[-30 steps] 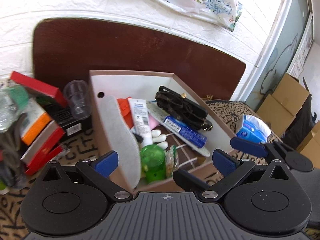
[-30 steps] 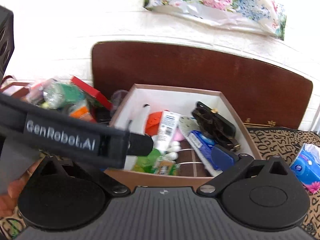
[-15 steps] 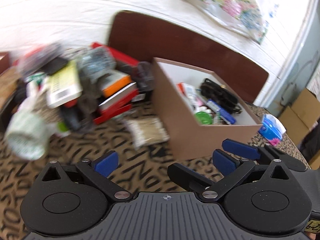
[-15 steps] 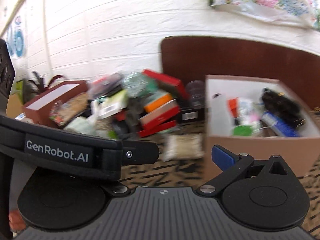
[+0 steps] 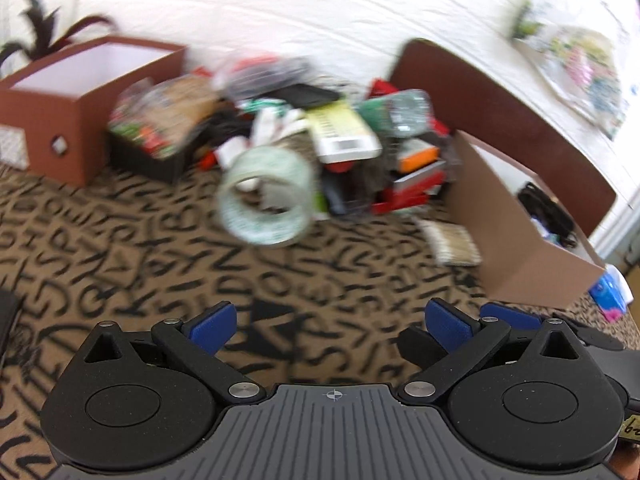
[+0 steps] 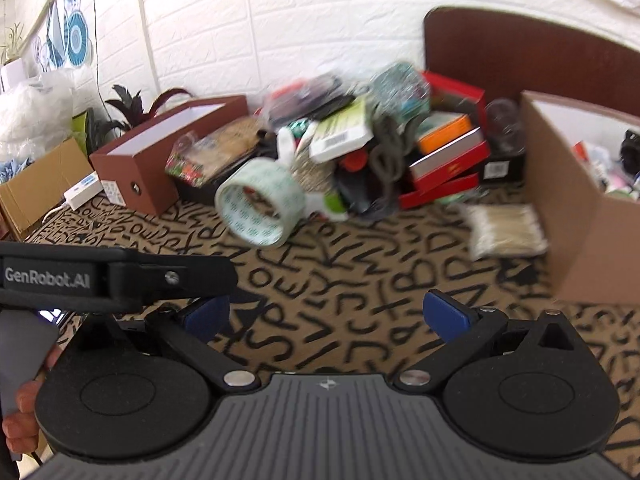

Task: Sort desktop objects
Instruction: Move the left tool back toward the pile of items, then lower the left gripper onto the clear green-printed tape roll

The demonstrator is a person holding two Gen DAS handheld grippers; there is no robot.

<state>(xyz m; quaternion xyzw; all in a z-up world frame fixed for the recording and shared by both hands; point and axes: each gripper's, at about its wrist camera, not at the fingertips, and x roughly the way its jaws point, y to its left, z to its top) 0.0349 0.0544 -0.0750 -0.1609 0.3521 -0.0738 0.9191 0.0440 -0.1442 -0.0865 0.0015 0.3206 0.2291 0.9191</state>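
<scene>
We hold both the left gripper (image 5: 330,322) and the right gripper (image 6: 326,312) with jaws open and empty; the tape roll (image 6: 260,204) lies well ahead, toward the tabletop's (image 6: 360,264) far edge.

I am in a lived-in home room — a white brick-pattern wall (image 6: 280,20) behind a table spread with a tan cloth printed in black letters (image 6: 360,280). A dark-leaved potted plant (image 6: 128,104), a flowery plastic bag (image 5: 580,56) hung up, plain cardboard cartons (image 6: 36,184) at the edge — ordinary household clutter.
</scene>
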